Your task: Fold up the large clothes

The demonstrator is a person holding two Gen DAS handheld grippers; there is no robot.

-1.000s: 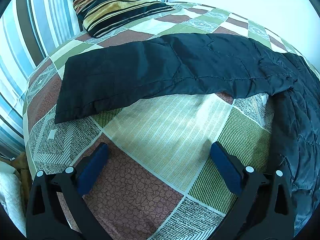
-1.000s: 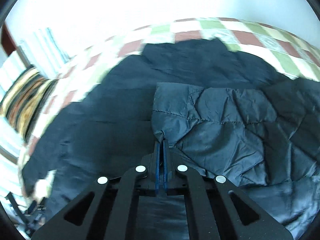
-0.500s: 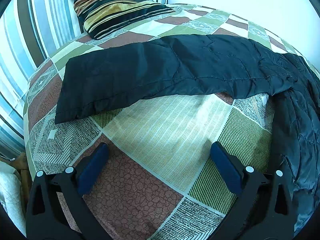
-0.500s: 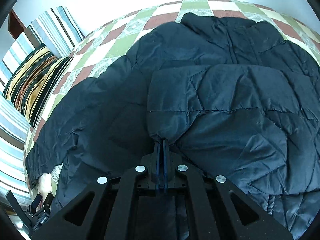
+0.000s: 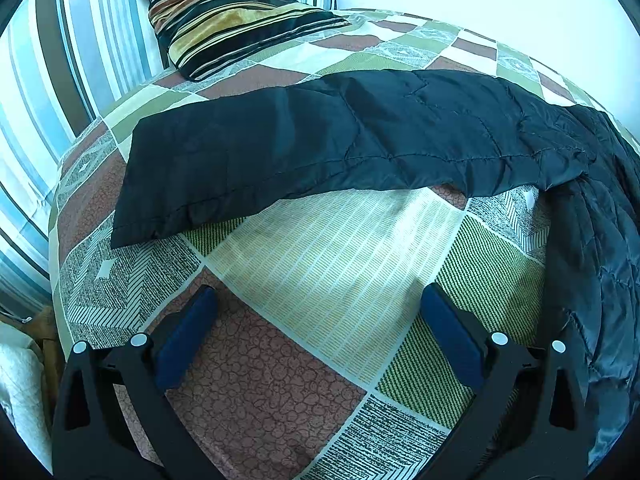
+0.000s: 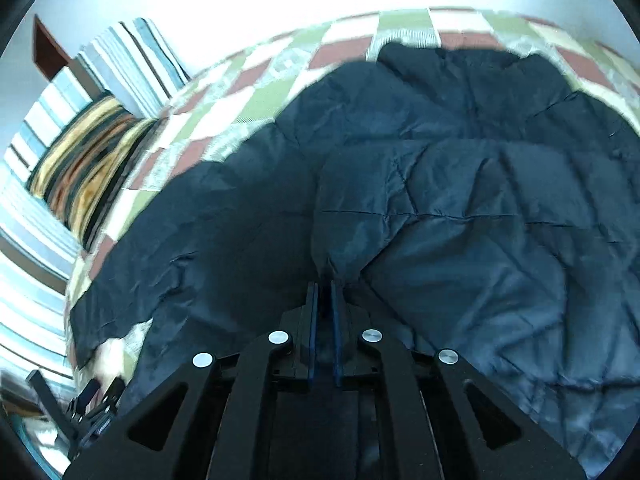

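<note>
My right gripper (image 6: pixel 325 280) has just been easing open, a folded corner of the black jacket (image 6: pixel 440 216) seemingly still between its fingers, while my left gripper (image 5: pixel 320 300) gapes empty, the sleeve (image 5: pixel 304 152) stretching crosswise beyond it.

Between the open fingers of the left gripper (image 5: pixel 318 320) the patchwork bedspread (image 5: pixel 320 264) lies bare and flat, open ground right up to the near edge of the black quilted jacket (image 5: pixel 340 140). That jacket stretches as a long band across the bed and heaps up along the right side, closing that way. Behind it, a striped pillow (image 5: pixel 224 12) and striped cushions (image 5: pixel 60 60) wall off the head end, with a strip of bedspread between.
</note>
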